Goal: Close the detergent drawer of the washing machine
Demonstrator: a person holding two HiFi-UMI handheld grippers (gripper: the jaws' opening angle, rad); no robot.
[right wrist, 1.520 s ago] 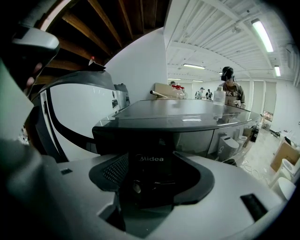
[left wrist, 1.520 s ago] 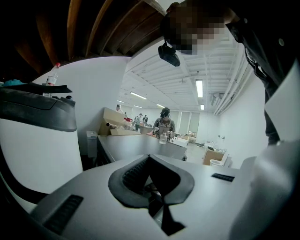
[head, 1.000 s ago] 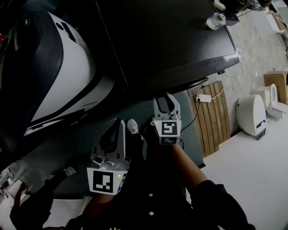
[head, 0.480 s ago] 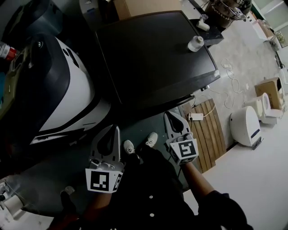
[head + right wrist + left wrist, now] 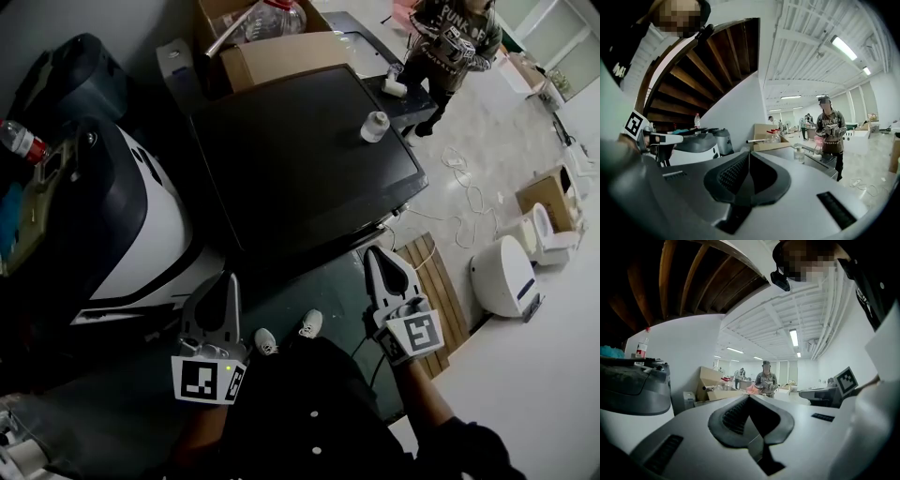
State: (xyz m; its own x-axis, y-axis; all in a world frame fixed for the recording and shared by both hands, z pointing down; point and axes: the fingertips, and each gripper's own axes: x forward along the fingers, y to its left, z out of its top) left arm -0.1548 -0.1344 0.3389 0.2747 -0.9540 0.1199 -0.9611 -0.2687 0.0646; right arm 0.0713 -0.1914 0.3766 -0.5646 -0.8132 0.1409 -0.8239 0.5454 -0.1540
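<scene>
The washing machine (image 5: 300, 159) shows its flat dark top in the middle of the head view, and its front edge is in shadow. I cannot make out the detergent drawer in any view. My left gripper (image 5: 222, 284) is shut on nothing and hangs in front of the machine's lower left corner. My right gripper (image 5: 376, 255) is also shut and empty, just off the machine's front right corner, touching nothing. In the left gripper view the left gripper (image 5: 749, 397) has its pads together and points level into the room. The right gripper view shows the right gripper (image 5: 749, 153) likewise.
A white and dark machine (image 5: 122, 216) stands at the left. A small white cup (image 5: 375, 126) sits on the washer top. Behind are a cardboard box (image 5: 281, 56) and a standing person (image 5: 455, 37). A wooden pallet (image 5: 436, 281) and a white appliance (image 5: 502, 272) lie to the right.
The right gripper's jaws went from open to shut with nothing in them. Both grippers rose, the right one more, drifting right. The head view lifted and now shows the whole washer top.
</scene>
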